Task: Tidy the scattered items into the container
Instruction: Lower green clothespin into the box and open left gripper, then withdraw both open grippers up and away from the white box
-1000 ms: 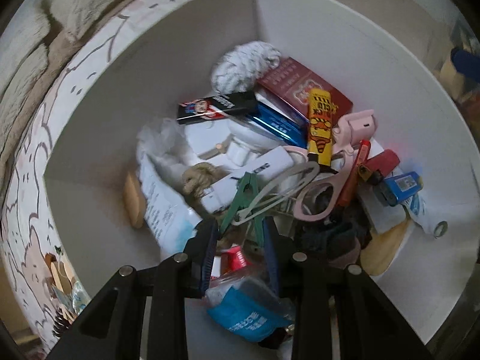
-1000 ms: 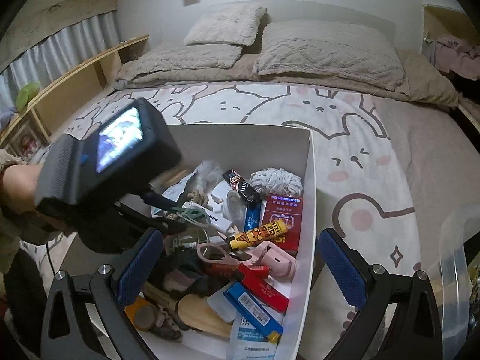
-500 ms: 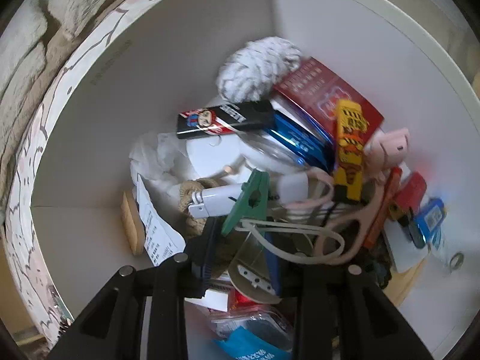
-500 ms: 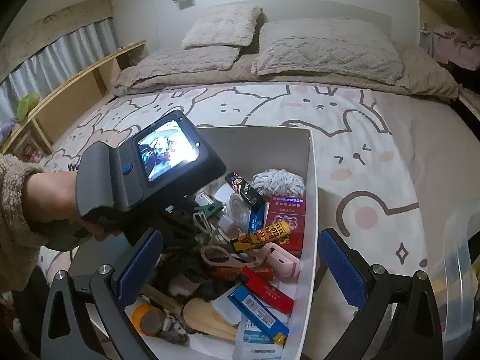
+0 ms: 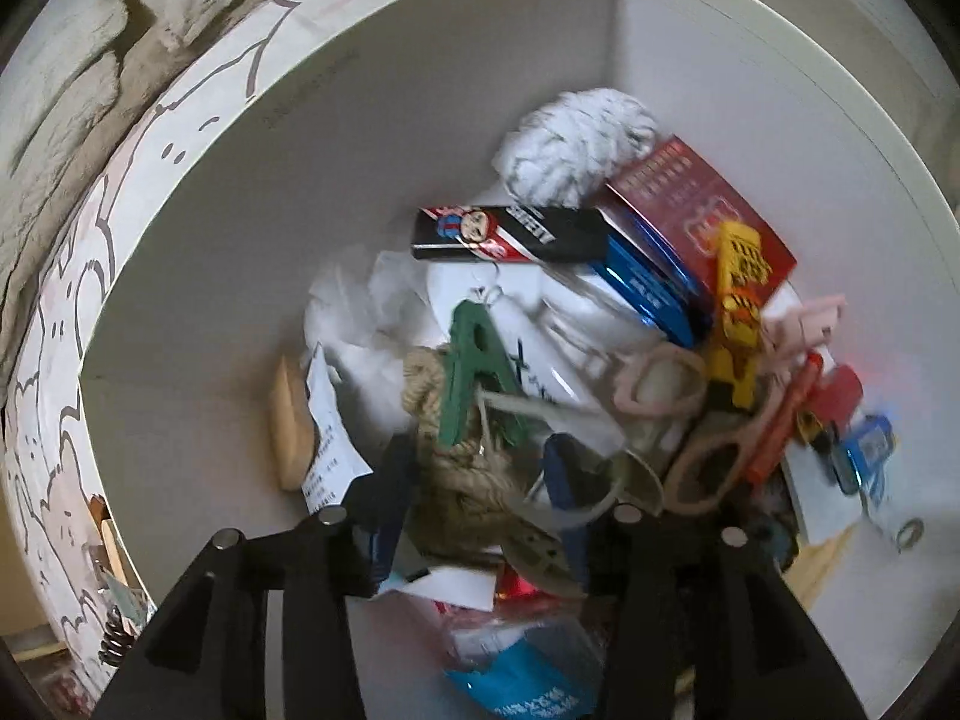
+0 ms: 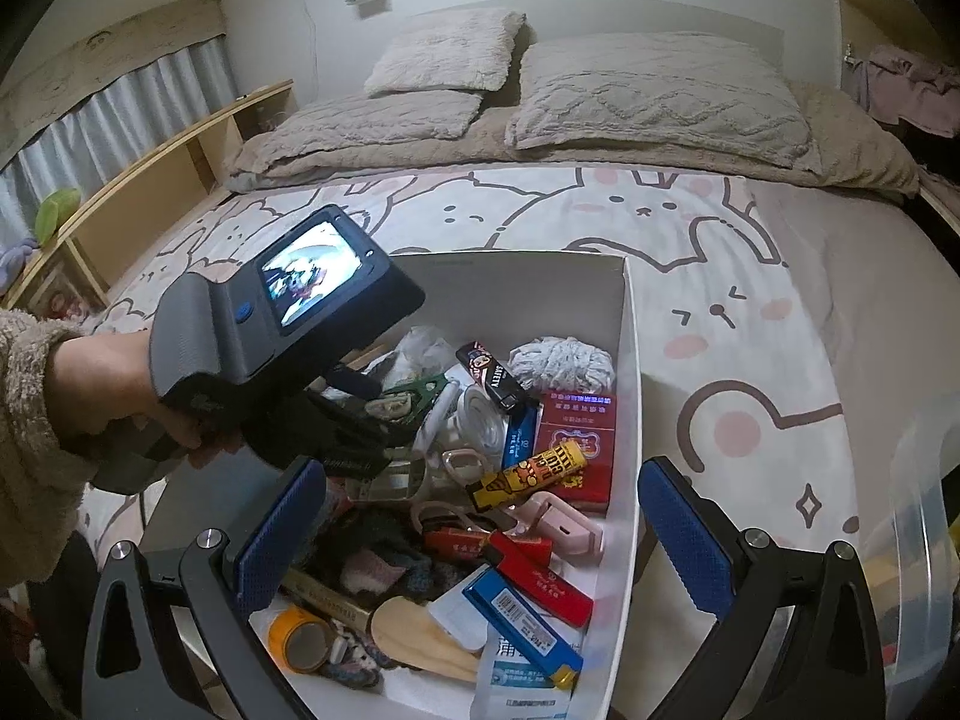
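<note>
A white box sits on the bed, crowded with small items. My left gripper points straight down into it and its jaws are opening. A tan rope knot and a pale band lie between the fingers, and no pad presses on them. A green clothespin rests on the pile just past the tips. Nearby lie a black lighter, a yellow lighter, a red packet and pink scissors. My right gripper hangs open over the box's near end, holding nothing.
The box stands on a cartoon-print bedsheet with pillows behind. A wooden shelf runs along the left. A clear plastic rim curves in at the right. A person's hand in a fuzzy sleeve holds the left gripper.
The left jaws have parted. The green clothespin, earlier between them, now lies on the pile beyond the tips. The left gripper shifted across the box. The right gripper stayed still.
</note>
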